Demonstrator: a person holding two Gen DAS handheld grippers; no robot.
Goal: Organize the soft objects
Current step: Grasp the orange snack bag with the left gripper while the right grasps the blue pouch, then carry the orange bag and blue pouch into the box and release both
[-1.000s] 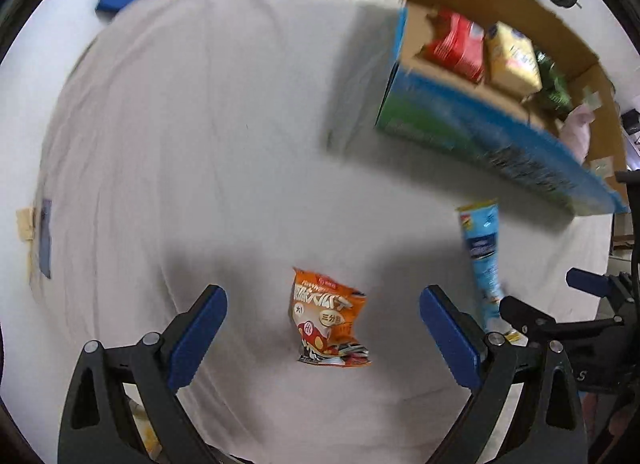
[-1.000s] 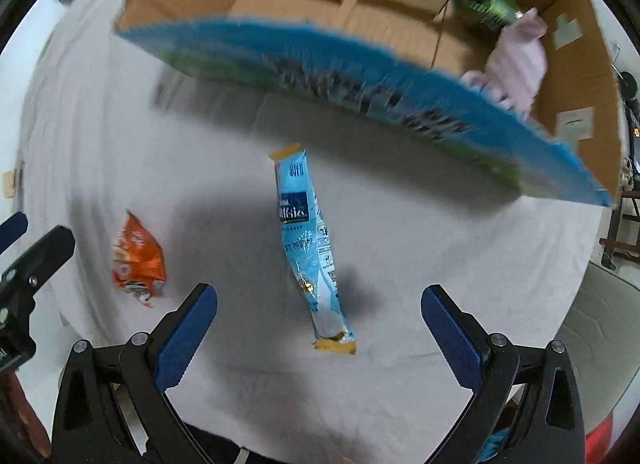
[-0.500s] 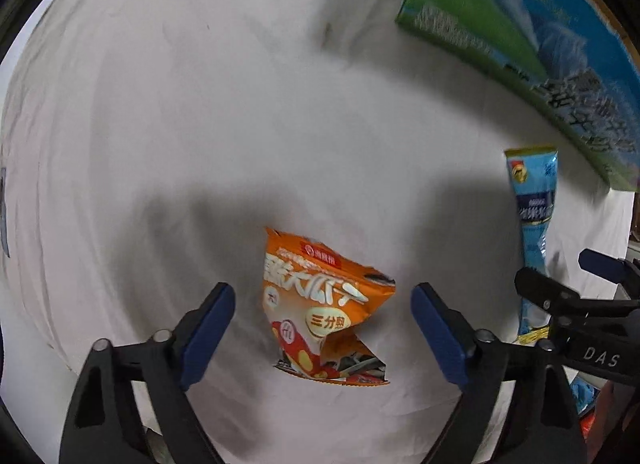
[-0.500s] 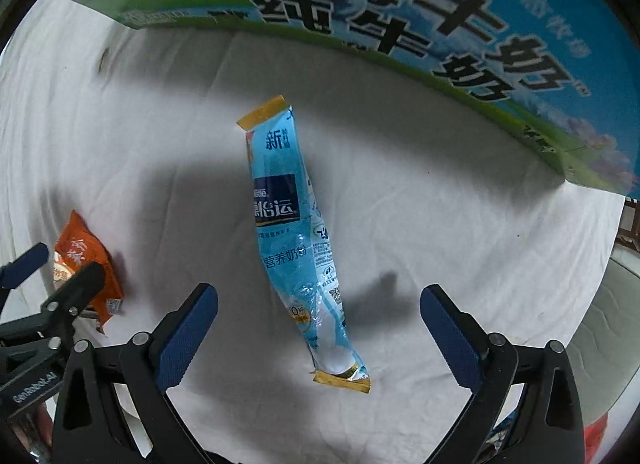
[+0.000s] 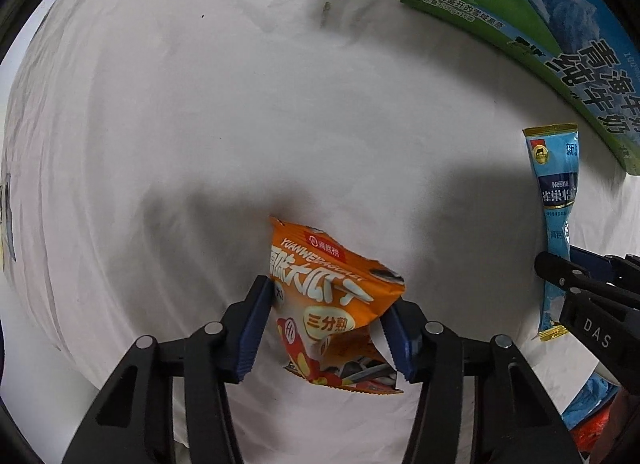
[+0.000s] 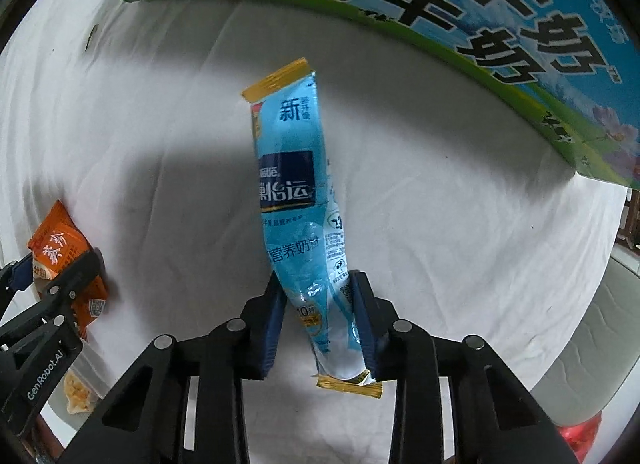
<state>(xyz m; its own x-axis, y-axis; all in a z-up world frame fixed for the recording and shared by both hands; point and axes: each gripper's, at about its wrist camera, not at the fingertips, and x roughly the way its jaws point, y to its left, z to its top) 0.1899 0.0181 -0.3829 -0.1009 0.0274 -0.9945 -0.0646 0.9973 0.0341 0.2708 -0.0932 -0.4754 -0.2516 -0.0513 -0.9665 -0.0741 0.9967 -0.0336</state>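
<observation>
Closing now on both sides, two picks at once. Left gripper (image 5: pixel 326 322) first: pointing down at the white cloth (image 5: pixel 280 123), jaws coming together w/ the orange snack bag (image 5: pixel 334 304) between them, blue pads already touching its crumpled flanks about mid-height, bag lying on the cloth. It's puffy, prob. air-filled, so squeeze just till the film buckles, no harder, or it'll pop or squirt out sideways. Moving right: right gripper (image 6: pixel 318 314), jaws also closing, pads pinching the lower part of the long blue milk-powder sachet (image 6: pixel 298 199), which lies on the cloth w/ its far end toward the printed carton (image 6: pixel 440 3). Grip sits low on a long floppy pack, so expect the far end to droop and swing; lift straight up, slow, before heading anywhere. Carton wall stands close behind both items, its inside not visible, so clear that edge w/ margin. Best to confirm both bags come off the cloth before travelling.
</observation>
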